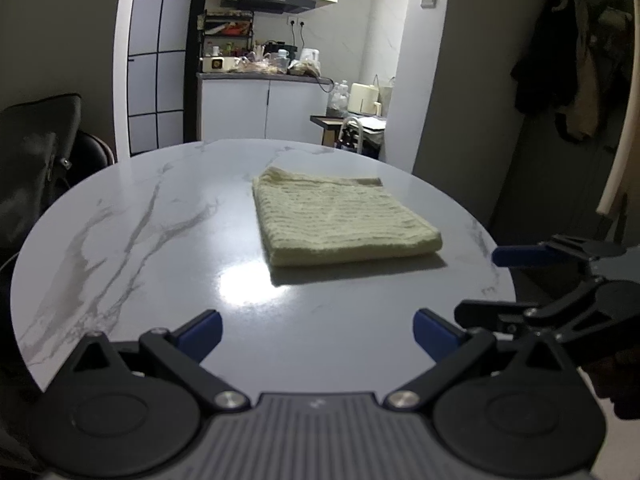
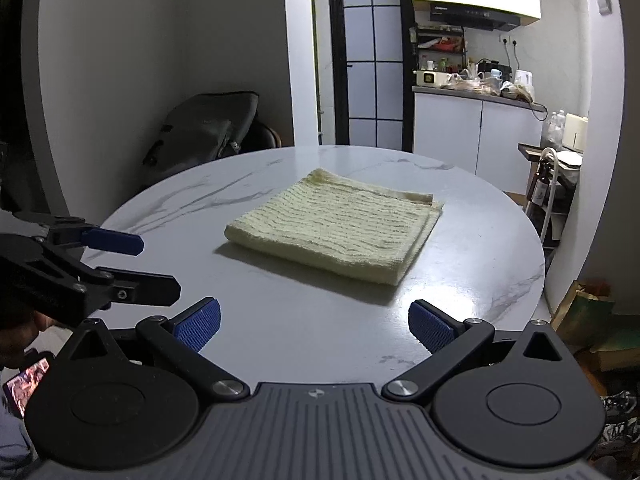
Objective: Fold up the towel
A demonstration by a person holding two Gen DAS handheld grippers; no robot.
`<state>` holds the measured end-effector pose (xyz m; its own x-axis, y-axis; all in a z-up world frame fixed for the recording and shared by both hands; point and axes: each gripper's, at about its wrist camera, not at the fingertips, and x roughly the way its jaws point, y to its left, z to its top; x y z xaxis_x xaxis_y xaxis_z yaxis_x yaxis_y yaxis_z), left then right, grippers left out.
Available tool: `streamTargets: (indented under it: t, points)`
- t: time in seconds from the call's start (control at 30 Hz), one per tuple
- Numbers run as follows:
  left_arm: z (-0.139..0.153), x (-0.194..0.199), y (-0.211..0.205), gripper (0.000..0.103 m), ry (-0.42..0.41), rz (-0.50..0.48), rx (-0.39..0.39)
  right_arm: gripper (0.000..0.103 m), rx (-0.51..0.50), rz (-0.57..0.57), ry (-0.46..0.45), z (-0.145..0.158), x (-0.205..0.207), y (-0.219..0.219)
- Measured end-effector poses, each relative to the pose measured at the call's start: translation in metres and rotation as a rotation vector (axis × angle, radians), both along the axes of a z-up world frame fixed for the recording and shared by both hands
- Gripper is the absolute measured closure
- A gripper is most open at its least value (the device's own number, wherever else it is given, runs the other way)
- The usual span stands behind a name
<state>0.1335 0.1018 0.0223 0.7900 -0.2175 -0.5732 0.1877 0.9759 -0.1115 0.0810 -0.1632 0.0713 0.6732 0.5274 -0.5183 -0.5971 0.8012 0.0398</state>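
A pale yellow ribbed towel (image 1: pixel 340 220) lies folded into a flat, thick rectangle on the round white marble table (image 1: pixel 160 220). It also shows in the right wrist view (image 2: pixel 340 228). My left gripper (image 1: pixel 318 332) is open and empty, above the table's near edge, short of the towel. My right gripper (image 2: pixel 314 326) is open and empty, also back from the towel. Each gripper shows in the other's view: the right one (image 1: pixel 520 280) at the right edge, the left one (image 2: pixel 140 264) at the left edge. Neither touches the towel.
A dark bag on a chair (image 2: pixel 208 128) stands behind the table's far left. A kitchen counter (image 2: pixel 476 96) with clutter and a small trolley (image 2: pixel 548 184) lie beyond the table. Coats (image 1: pixel 568 64) hang on the right wall. A phone screen (image 2: pixel 24 380) glows at lower left.
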Motion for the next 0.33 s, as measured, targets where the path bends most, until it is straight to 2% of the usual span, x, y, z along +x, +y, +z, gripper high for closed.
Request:
streamTargets:
  t: [0.33]
  points:
    - [0.003,0.008,0.003,0.0,-0.003,0.007,0.014,0.0,-0.013,-0.015,0.03,0.003,0.011,0.0]
